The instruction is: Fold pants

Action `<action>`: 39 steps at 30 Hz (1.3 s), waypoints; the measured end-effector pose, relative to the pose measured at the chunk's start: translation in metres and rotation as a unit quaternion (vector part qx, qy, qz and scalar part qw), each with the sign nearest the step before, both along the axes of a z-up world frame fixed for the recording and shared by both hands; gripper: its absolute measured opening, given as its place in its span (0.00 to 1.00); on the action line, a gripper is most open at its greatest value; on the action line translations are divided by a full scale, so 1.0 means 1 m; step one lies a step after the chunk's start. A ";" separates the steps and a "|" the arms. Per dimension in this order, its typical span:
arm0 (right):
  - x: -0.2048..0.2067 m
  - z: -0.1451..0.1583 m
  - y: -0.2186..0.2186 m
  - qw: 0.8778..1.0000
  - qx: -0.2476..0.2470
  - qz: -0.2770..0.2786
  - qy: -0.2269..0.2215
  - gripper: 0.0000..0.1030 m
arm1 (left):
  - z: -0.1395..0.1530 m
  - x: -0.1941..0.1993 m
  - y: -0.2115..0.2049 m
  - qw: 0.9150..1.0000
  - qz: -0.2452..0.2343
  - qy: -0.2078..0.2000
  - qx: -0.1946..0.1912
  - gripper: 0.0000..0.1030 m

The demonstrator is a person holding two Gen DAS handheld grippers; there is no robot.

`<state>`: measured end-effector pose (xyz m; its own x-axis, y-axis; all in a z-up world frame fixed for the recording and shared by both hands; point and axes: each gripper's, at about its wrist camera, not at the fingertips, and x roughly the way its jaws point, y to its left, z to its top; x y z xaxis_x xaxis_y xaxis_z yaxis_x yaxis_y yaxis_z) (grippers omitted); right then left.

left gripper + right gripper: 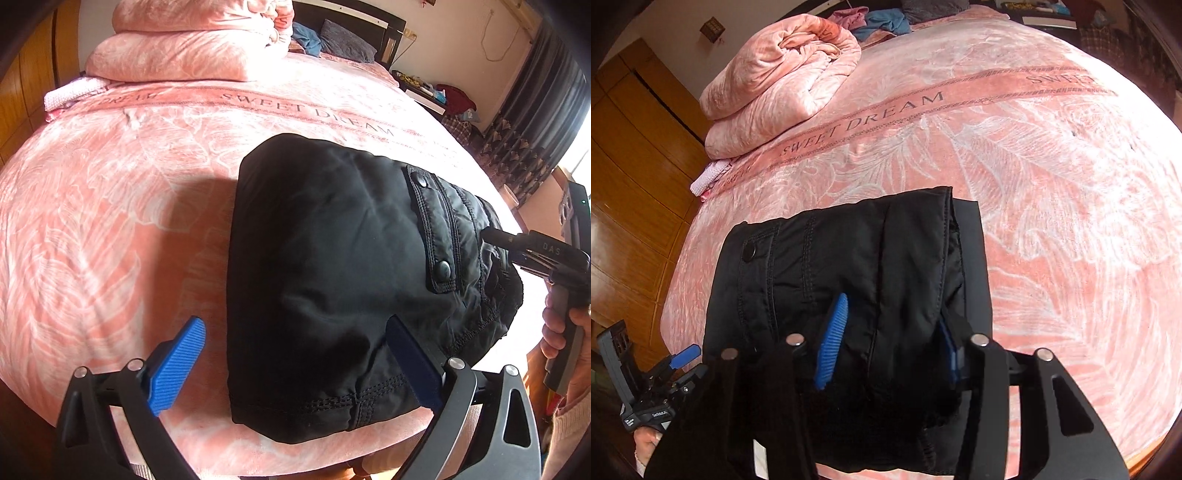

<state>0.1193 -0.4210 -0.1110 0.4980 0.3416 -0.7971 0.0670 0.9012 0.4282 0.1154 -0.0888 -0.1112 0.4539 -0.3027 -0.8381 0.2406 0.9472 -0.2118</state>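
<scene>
Black pants folded on the pink bed, with one hand-held gripper on each side.

The left hand-held gripper (pixel 295 365) is wide open, holding nothing; the near edge of the pants (pixel 332 288) lies between its blue fingers (pixel 177 365). The right hand-held gripper (pixel 890 343) is partly closed, its blue fingers squeezing a thick fold of the pants right in front of it. The pink bed (pixel 1052 221) spreads out beyond both.

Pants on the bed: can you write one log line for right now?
pants: folded on bed | left gripper: open | right gripper: shut on pants
</scene>
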 end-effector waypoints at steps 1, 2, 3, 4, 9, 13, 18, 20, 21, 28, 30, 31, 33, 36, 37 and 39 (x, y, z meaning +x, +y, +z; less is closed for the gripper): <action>-0.001 0.001 0.002 1.000 -0.002 -0.004 -0.004 0.23 | -0.001 0.000 0.001 1.000 0.001 0.001 0.002 0.96; -0.001 0.003 0.003 1.000 -0.004 0.000 -0.011 0.13 | -0.002 0.000 0.002 1.000 0.002 0.002 0.004 0.96; -0.003 0.005 0.003 1.000 -0.001 0.004 -0.016 0.12 | -0.003 0.000 0.002 1.000 0.003 0.003 0.004 0.96; -0.006 0.009 0.002 1.000 0.006 0.004 -0.021 0.09 | -0.004 0.001 0.004 1.000 0.004 0.004 0.005 0.96; -0.022 0.031 -0.016 0.998 0.022 -0.014 -0.049 0.05 | -0.006 0.003 0.008 1.000 0.014 0.012 -0.001 0.96; -0.015 0.012 -0.020 1.000 0.009 -0.009 -0.022 0.07 | -0.008 0.005 0.004 1.000 0.010 0.012 0.000 0.96; -0.023 -0.003 -0.028 0.999 0.037 -0.025 -0.016 0.31 | -0.006 0.002 -0.002 1.000 0.000 0.008 0.003 0.96; -0.035 0.002 -0.028 0.999 0.019 -0.032 -0.025 0.50 | -0.006 0.000 -0.003 1.000 -0.004 0.006 0.012 0.96; -0.043 0.004 -0.027 0.999 0.006 -0.030 -0.030 0.51 | -0.006 0.000 -0.003 1.000 -0.005 0.006 0.013 0.96; -0.087 0.005 -0.019 0.999 -0.021 -0.021 -0.022 0.58 | -0.009 -0.001 -0.002 1.000 0.004 0.014 0.008 0.96; -0.093 0.001 -0.016 1.000 -0.012 -0.015 -0.020 0.57 | -0.009 -0.002 -0.005 1.000 0.003 0.014 0.007 0.96; -0.094 -0.002 -0.015 1.000 -0.004 -0.012 -0.018 0.47 | -0.010 -0.003 -0.007 1.000 0.001 0.014 0.009 0.96; -0.094 -0.009 -0.014 1.000 0.027 -0.011 -0.011 0.34 | -0.010 -0.004 -0.010 1.000 -0.002 0.014 0.010 0.96; -0.096 -0.010 -0.016 0.999 0.040 -0.019 -0.017 0.33 | -0.007 -0.006 -0.014 1.000 -0.006 0.008 0.011 0.96; -0.097 -0.008 -0.017 0.999 0.041 -0.020 -0.018 0.32 | -0.006 -0.007 -0.015 1.000 -0.007 0.005 0.013 0.96; -0.101 -0.005 -0.018 0.999 0.042 -0.023 -0.021 0.32 | -0.003 -0.009 -0.016 1.000 -0.009 0.001 0.016 0.96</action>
<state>0.0185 -0.4393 -0.1158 0.5464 0.3824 -0.7451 0.0875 0.8587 0.5049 0.1068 -0.1053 -0.1144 0.4464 -0.2831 -0.8489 0.2568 0.9493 -0.1815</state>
